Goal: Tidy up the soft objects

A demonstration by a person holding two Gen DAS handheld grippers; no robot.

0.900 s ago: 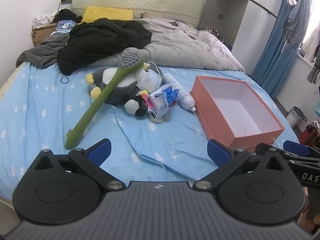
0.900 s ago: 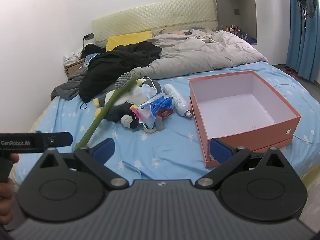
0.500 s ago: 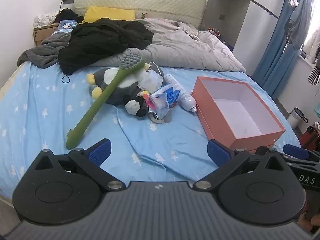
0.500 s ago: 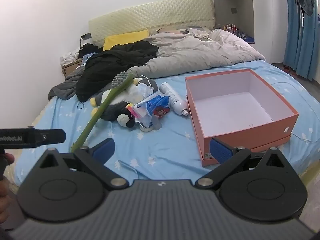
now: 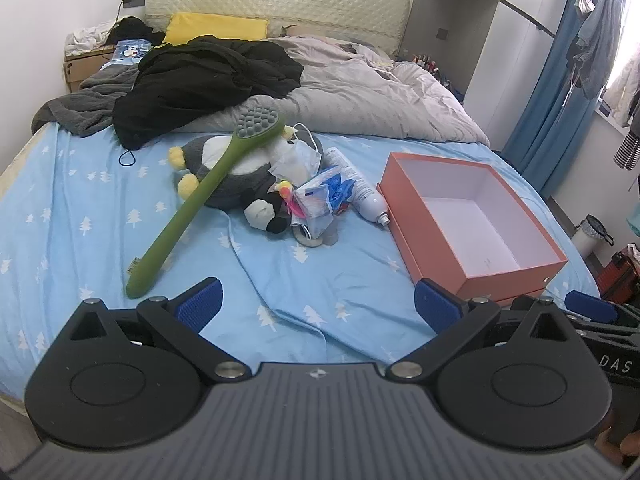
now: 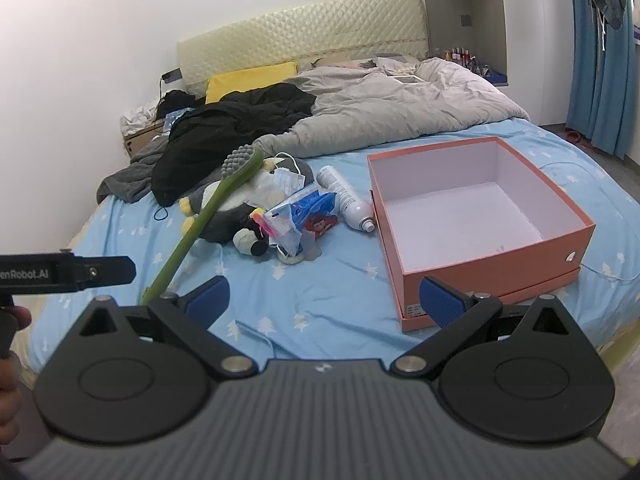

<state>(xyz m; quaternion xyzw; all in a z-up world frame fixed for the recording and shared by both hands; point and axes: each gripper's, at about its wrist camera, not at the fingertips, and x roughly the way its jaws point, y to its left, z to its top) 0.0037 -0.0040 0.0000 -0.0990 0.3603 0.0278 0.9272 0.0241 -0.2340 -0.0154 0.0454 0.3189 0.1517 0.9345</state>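
Observation:
A grey and white plush penguin [image 5: 236,176] [image 6: 236,204] lies mid-bed with a long green brush [image 5: 200,196] [image 6: 200,220] resting across it. Beside it sit a face mask [image 5: 296,160], blue plastic packets [image 5: 324,196] [image 6: 308,216] and a white bottle [image 5: 360,192] [image 6: 346,198]. An empty orange box [image 5: 436,248] [image 6: 408,240] stands open to the right. My left gripper [image 5: 316,304] and my right gripper [image 6: 324,300] both hover open over the near edge of the bed, with nothing between the fingers.
The bed has a blue sheet [image 5: 80,208] with white trees. Black clothes [image 5: 200,76], a grey blanket [image 5: 80,112] and a grey duvet [image 5: 360,96] are piled toward the headboard. Blue curtains [image 5: 560,80] hang at right. A person's hand [image 6: 8,320] shows at the left edge.
Both views have drifted slightly, and the pile and box sit a little lower and nearer in the frames. Both grippers stay open and nothing on the bed has moved.

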